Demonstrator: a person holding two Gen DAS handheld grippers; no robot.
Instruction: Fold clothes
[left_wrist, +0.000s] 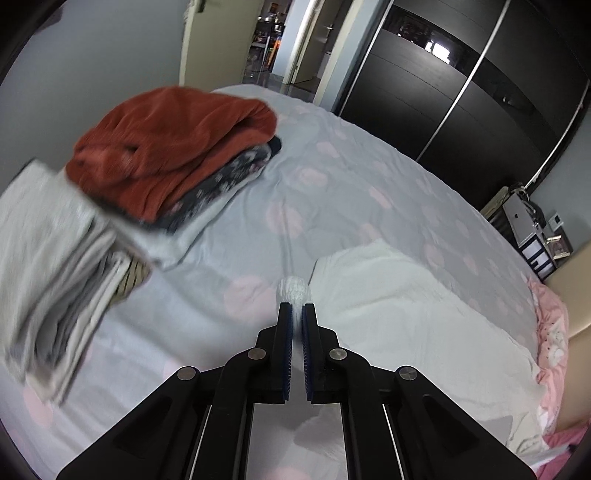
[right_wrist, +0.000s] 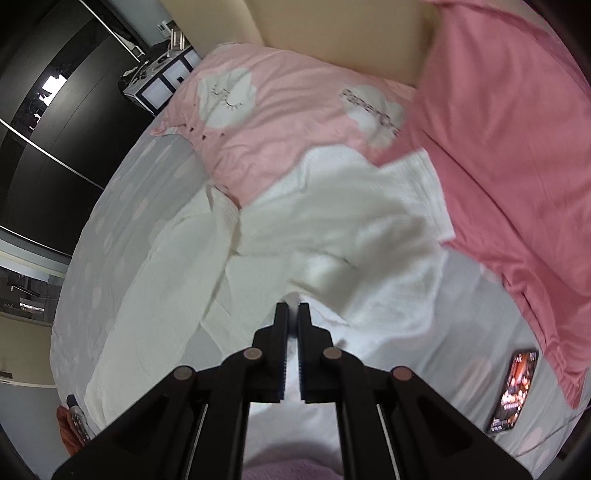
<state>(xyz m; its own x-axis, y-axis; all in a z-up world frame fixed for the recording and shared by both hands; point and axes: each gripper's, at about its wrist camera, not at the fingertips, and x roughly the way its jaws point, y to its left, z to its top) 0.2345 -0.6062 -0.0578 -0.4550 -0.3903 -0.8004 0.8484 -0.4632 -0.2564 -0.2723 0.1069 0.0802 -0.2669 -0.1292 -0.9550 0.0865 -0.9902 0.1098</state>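
A white garment (left_wrist: 413, 314) lies spread on the bed. My left gripper (left_wrist: 297, 308) is shut on a bunched corner of it (left_wrist: 293, 290), held just above the sheet. In the right wrist view the same white garment (right_wrist: 280, 236) lies rumpled, reaching onto the pink pillow. My right gripper (right_wrist: 293, 308) is shut on its near edge, with white cloth between the pads.
A stack of folded clothes topped by a rust-red garment (left_wrist: 173, 147) and a grey folded pile (left_wrist: 55, 277) sit at the left on the grey spotted sheet (left_wrist: 332, 177). Pink pillow (right_wrist: 295, 110), pink blanket (right_wrist: 517, 166) and a phone (right_wrist: 515, 391) lie to the right. Black wardrobe (left_wrist: 461, 92) behind.
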